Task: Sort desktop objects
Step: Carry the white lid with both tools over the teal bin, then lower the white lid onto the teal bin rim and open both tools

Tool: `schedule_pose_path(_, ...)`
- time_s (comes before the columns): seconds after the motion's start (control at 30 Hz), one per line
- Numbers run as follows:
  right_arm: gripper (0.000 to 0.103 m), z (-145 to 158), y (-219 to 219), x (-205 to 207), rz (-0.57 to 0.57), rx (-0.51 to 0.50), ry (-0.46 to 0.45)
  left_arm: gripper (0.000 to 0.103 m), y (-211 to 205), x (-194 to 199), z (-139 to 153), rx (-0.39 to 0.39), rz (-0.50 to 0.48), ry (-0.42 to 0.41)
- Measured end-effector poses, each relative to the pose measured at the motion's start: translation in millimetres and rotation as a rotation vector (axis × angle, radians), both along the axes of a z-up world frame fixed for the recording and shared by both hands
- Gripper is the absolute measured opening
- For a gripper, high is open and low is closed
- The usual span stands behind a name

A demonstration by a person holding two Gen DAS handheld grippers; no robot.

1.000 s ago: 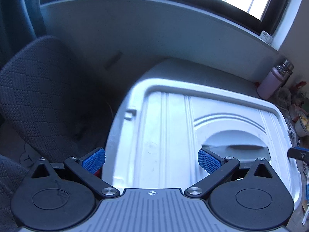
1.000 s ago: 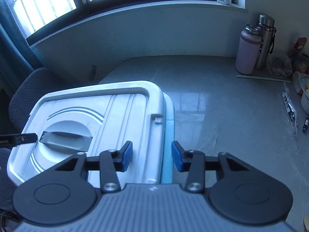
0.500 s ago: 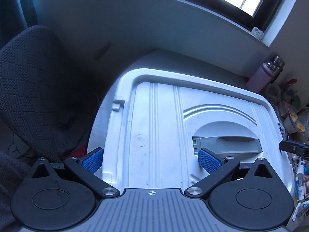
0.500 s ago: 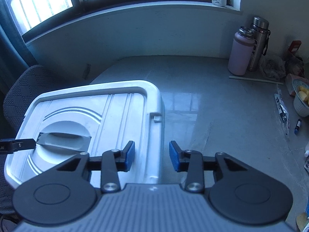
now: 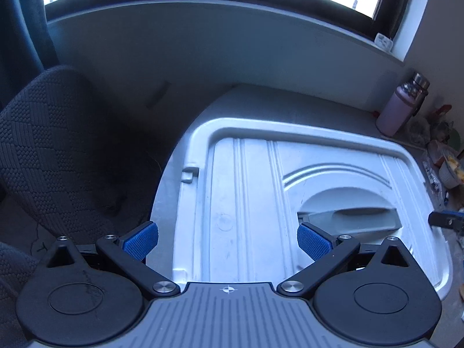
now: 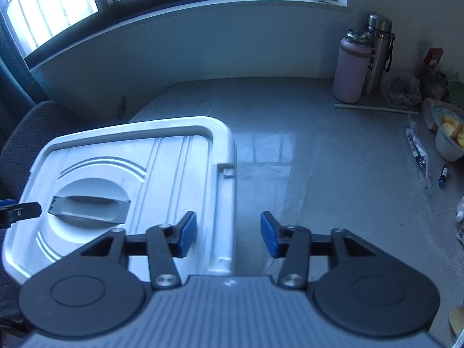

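My right tongs (image 6: 228,237), pinched narrow a second ago, are opening astride the white lid's (image 6: 130,179) right rim, pads clear. The lid covers a bin at the tabletop's (image 6: 333,159) left. My left tongs (image 5: 227,242) gape wide, empty, above it.

My left tongs (image 5: 227,242): black linkage arms w/ silver screws at the pivots, blue textured pads (image 5: 141,240), round black discs each side, ribbed grey housing w/ a small crosshair mark. My right tongs (image 6: 228,237): same build, blue pads (image 6: 268,239), black arms, silver screws, grey ribbed body.
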State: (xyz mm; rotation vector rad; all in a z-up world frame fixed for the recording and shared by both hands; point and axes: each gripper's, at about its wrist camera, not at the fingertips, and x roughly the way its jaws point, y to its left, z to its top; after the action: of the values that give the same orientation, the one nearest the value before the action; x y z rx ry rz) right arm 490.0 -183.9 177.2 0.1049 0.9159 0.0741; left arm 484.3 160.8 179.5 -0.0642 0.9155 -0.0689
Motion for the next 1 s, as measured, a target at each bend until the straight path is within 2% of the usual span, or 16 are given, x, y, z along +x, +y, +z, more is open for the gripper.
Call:
schedule_pose_path(0.1,0.073,-1,1,-2,-0.007,-0.036,-0.012,0.103,-7,-5,-5,0.023,-0.02,-0.023)
schedule_pose_path(0.3,0.074,1,0,-16,-0.026,-0.016,-0.035,0.103,-10,-14,3,0.05,-0.011,-0.071)
schedule_pose_path(0.43,0.074,9,5,-41,0.0,-0.002,-0.095,0.103,-14,-42,19,0.064,-0.004,-0.182)
schedule_pose_path(0.67,0.079,9,18,-99,0.041,-0.017,-0.198,0.103,-31,-106,27,0.093,0.04,-0.282)
schedule_pose_path(0.83,0.082,-3,26,-142,0.041,-0.038,-0.244,0.103,-44,-154,14,0.073,0.044,-0.289)
schedule_pose_path(1.0,0.086,-24,37,-180,0.026,-0.056,-0.265,0.103,-51,-199,-13,0.068,0.051,-0.29)
